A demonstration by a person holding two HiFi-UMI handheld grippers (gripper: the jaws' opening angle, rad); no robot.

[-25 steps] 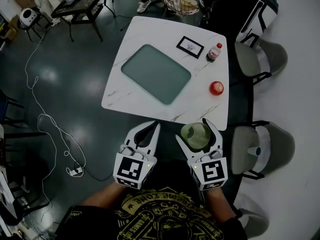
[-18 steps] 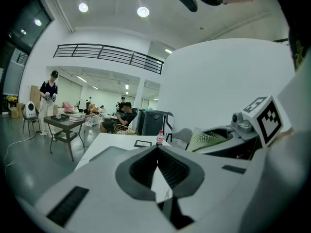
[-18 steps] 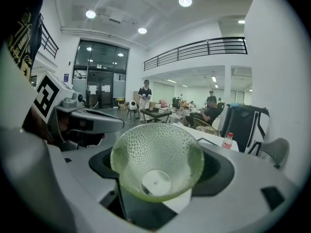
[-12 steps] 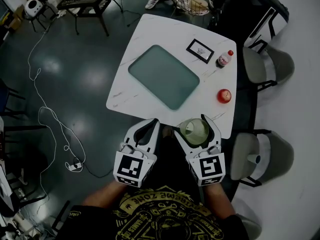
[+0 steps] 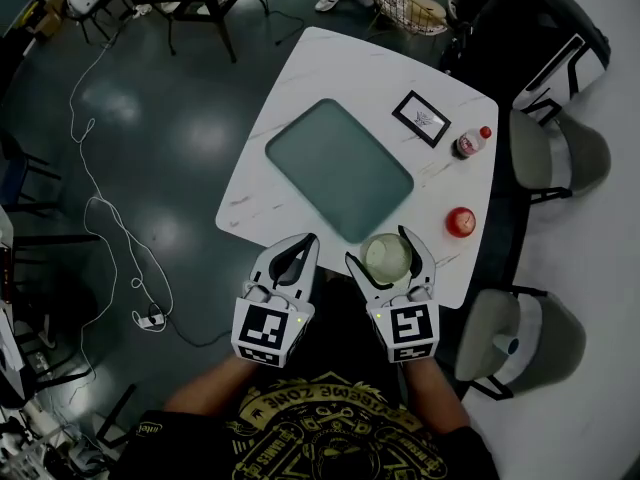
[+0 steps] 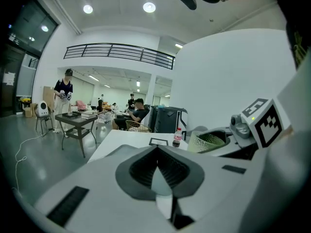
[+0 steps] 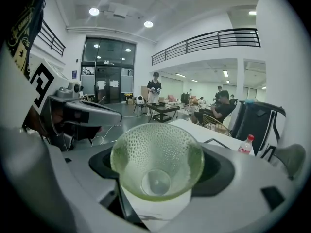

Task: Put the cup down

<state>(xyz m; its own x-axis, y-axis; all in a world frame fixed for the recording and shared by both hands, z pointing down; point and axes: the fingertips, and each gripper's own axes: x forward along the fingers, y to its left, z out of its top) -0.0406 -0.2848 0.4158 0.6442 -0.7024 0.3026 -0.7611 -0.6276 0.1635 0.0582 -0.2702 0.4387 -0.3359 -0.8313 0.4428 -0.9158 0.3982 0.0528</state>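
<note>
Cup (image 7: pixel 156 166), green, dimpled: clamped between jaws of right gripper (image 5: pixel 384 250), now carried forward over the table's (image 5: pixel 340 68) near edge, so lowering looks due; left gripper (image 5: pixel 297 252) alongside, jaws together, empty.

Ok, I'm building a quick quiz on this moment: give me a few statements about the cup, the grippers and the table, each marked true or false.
1. The right gripper grips the green cup. True.
2. The cup stands on the tray. False: it sits in the right gripper's jaws, by the near edge of the table, and the tray is bare.
3. The left gripper holds the bottle. False: its jaws are together on nothing, and the bottle stands on the table.
4. The bottle has a red cap. True.
</note>
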